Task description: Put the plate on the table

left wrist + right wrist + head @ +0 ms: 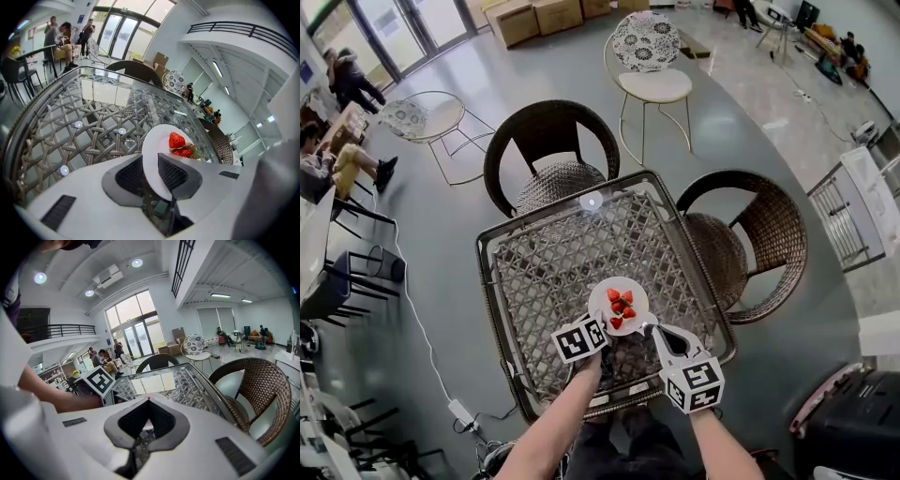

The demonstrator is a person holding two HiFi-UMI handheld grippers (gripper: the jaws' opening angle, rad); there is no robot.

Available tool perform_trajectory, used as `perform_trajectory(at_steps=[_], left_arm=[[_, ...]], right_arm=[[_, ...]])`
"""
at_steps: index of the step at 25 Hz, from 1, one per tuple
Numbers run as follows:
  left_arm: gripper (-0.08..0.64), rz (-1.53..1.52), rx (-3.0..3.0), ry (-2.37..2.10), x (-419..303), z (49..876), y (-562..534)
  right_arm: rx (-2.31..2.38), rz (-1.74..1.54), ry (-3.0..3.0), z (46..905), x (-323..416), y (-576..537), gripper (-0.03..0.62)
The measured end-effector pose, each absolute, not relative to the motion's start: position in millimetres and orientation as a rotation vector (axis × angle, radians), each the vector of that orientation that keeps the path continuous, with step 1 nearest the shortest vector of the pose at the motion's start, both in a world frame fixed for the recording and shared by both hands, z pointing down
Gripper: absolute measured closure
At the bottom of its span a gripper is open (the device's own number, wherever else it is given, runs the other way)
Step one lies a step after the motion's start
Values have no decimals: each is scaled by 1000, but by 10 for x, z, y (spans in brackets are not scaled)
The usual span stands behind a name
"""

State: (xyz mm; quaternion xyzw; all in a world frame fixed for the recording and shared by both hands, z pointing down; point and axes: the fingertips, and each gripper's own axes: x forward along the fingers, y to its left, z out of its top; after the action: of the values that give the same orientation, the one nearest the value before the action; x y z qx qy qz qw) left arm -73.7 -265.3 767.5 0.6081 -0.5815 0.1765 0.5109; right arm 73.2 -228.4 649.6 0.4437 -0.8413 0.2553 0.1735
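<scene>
A small white plate (614, 298) carrying several strawberries (620, 306) lies at the near part of the glass-topped wicker table (548, 267). My left gripper (602, 324) is shut on the plate's near rim. In the left gripper view the plate (157, 143) stands edgewise between the dark pads (174, 172), with the strawberries (177, 140) beyond them. Whether the plate touches the glass is unclear. My right gripper (651, 328) points at the plate's right edge, and its tips (149, 399) meet with nothing clearly held.
Two dark wicker chairs (551, 141) (755, 246) stand at the table's far and right sides. Farther back are a white patterned chair (650, 58) and a round side table (431, 117). People sit at the left (328, 159). A black case (853, 431) is at lower right.
</scene>
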Motion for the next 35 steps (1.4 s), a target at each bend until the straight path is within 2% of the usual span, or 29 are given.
perform_trajectory(at_steps=[15, 25, 31, 35], left_arm=[[456, 545, 1439, -1483, -842, 7624, -2665], [460, 567, 1969, -1420, -683, 6685, -2606], [549, 550, 2255, -1357, -488, 6092, -2382], [552, 530, 2381, -1306, -373, 5756, -2143]], right_arm=[[1276, 745, -2407, 6439, 778, -2267, 588], [1269, 685, -2467, 6130, 650, -2313, 588], [1246, 637, -2508, 5878, 600, -2209, 588], [1225, 607, -2535, 5663, 554, -2068, 588]])
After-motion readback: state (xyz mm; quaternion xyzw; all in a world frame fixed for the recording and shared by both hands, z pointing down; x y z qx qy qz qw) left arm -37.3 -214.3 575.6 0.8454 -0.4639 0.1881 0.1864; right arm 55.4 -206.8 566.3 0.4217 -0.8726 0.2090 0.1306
